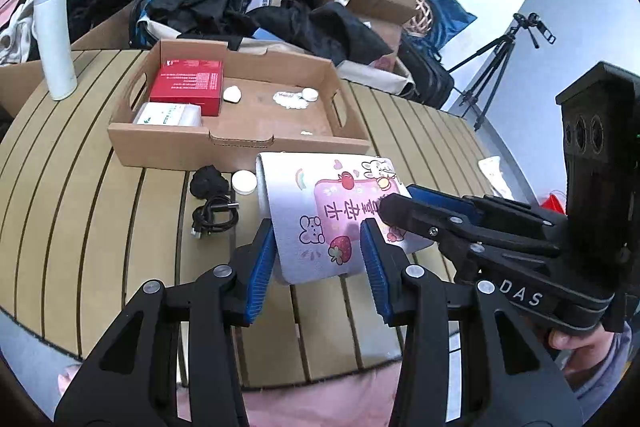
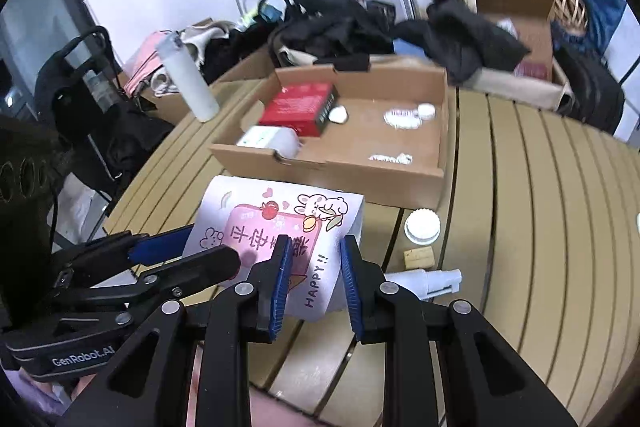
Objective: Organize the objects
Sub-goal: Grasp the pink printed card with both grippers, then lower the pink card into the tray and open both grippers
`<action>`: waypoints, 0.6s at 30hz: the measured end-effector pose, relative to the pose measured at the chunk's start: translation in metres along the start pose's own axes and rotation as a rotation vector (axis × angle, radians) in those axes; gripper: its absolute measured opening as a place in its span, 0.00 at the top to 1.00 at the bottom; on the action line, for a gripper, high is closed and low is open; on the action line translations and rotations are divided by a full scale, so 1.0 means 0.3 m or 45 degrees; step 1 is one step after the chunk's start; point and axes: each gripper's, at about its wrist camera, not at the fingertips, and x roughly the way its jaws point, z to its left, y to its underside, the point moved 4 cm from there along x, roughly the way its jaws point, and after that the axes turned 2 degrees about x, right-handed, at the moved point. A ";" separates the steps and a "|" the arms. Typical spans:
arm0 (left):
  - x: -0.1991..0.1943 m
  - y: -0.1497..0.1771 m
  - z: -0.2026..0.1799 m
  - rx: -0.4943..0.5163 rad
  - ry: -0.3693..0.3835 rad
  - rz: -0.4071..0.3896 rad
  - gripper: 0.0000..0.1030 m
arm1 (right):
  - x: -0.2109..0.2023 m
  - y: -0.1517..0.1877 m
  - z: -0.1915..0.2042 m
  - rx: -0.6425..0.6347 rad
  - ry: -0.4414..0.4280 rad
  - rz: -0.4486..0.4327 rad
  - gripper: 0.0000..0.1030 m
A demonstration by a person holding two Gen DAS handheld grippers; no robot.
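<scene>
A white box with a pink cartoon print (image 1: 320,215) lies on the slatted table just in front of the cardboard tray (image 1: 240,143). My left gripper (image 1: 318,247) is open, its blue pads on either side of the box's near end. My right gripper (image 2: 314,267) is also open around the box's other near corner (image 2: 280,227); it shows in the left wrist view (image 1: 404,203) reaching over the box from the right. The tray (image 2: 332,167) holds a red box (image 1: 188,87), a clear packet (image 1: 168,115) and small white items.
A black cable (image 1: 214,217), a black lump (image 1: 206,179) and a white cap (image 1: 244,182) lie left of the box. A white cap (image 2: 422,225), a small tan block (image 2: 419,257) and a white spray bottle (image 2: 432,281) lie to its right. A white flask (image 1: 54,35) stands far left.
</scene>
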 end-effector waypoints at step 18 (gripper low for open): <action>0.293 -0.465 0.124 -0.041 0.131 0.072 0.62 | 0.144 -0.364 -0.163 0.099 -0.046 0.013 0.74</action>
